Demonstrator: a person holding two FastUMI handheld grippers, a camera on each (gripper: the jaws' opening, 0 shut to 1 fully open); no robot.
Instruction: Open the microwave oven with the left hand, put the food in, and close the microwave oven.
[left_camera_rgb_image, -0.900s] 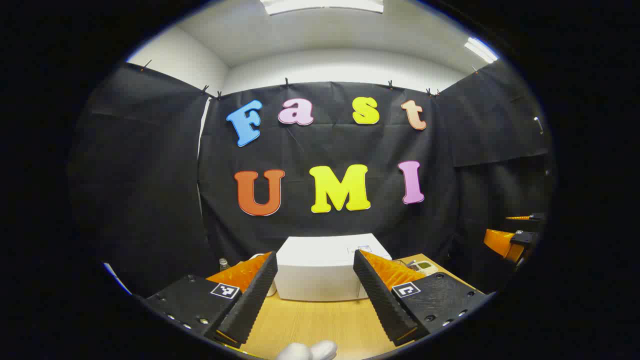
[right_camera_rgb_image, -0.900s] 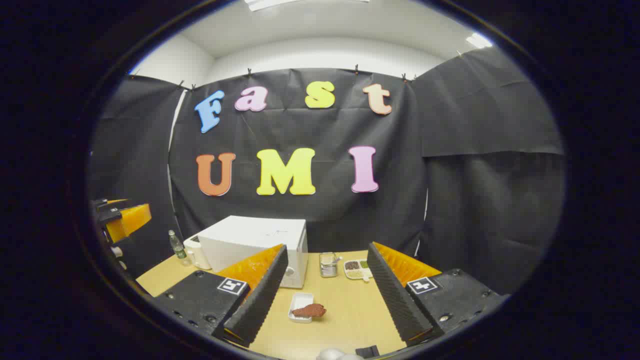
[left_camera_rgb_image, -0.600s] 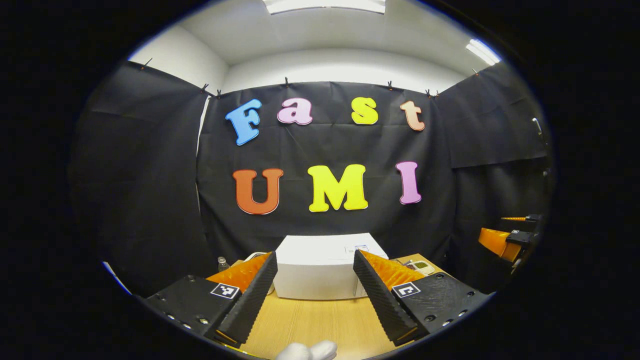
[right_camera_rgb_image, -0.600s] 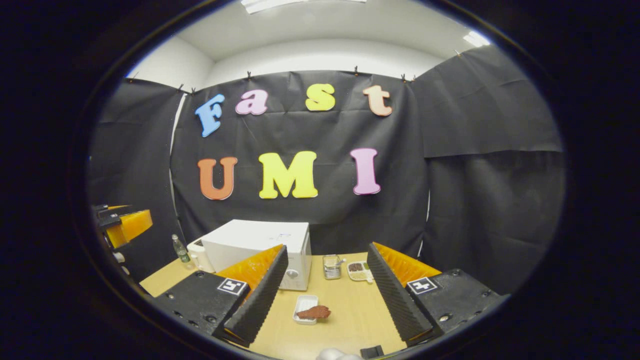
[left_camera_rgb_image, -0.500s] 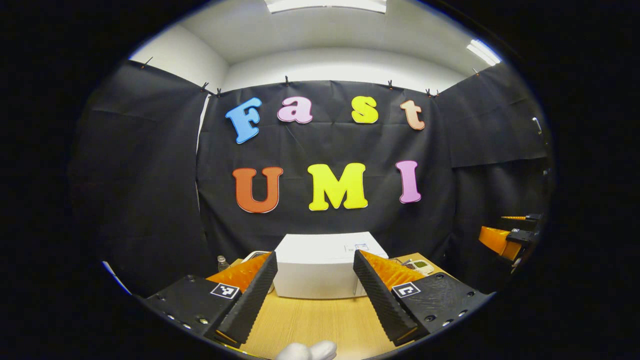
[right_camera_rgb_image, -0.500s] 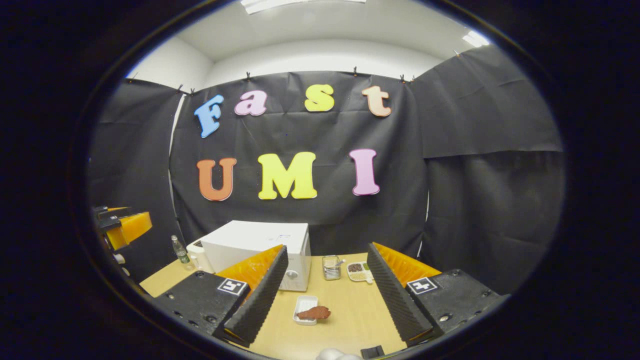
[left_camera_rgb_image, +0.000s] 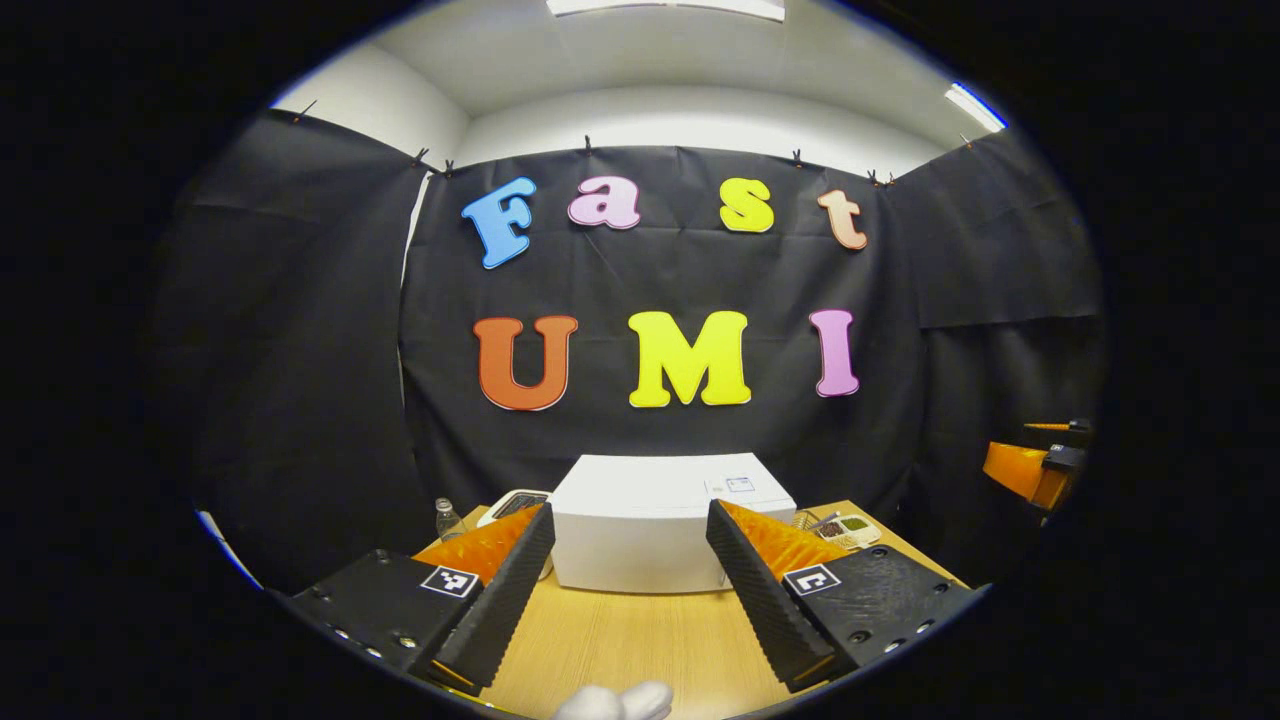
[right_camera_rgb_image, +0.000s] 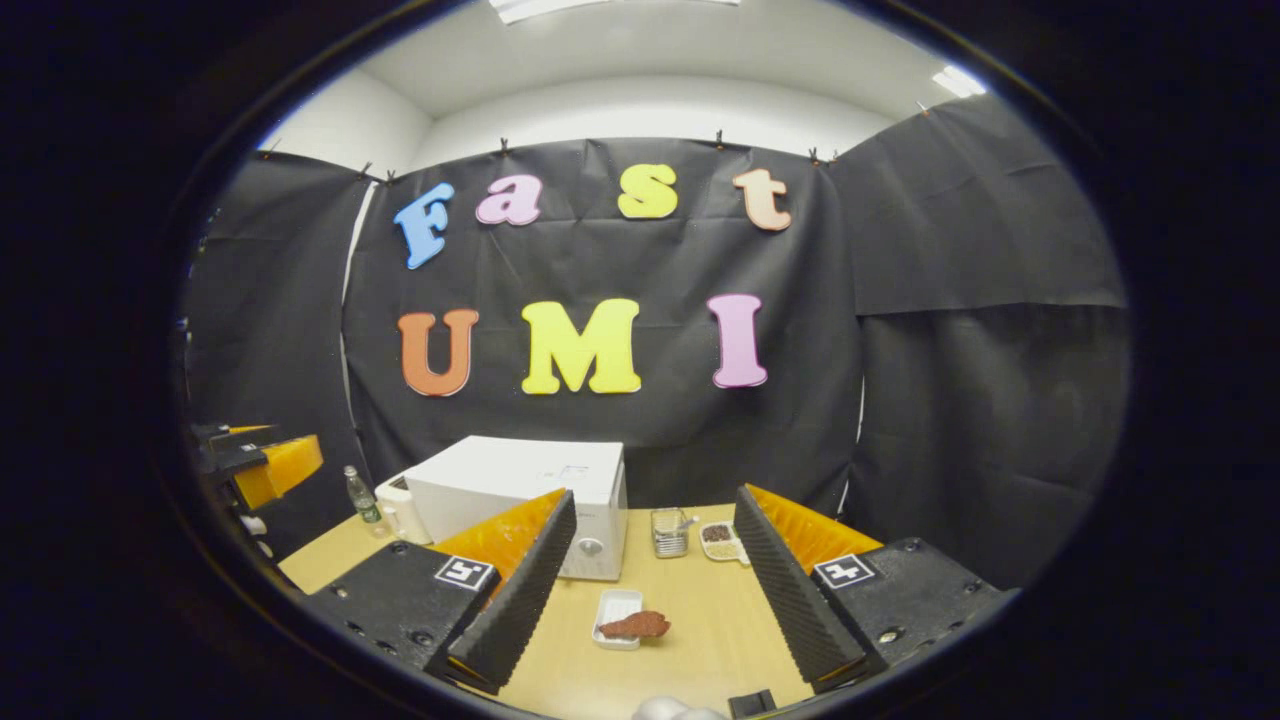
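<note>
Microwave oven, a white metal box (left_camera_rgb_image: 650, 530) with its door shut, sits slightly larger between the left gripper (left_camera_rgb_image: 630, 575)'s spread, empty jaws. Right gripper (right_camera_rgb_image: 650, 580), also agape, hovers above brown food on its white tray (right_camera_rgb_image: 630, 627). Approach under way.

Left tool (left_camera_rgb_image: 630, 575) has its fingers spread wide, nothing between them. Right tool (right_camera_rgb_image: 650, 575) is likewise spread and holds nothing.

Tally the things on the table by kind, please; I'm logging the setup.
Microwave oven: 1
Tray with food: 1
Bottle: 1
White appliance beside the oven: 1
Wire basket: 1
Divided dish: 1
Total: 6
</note>
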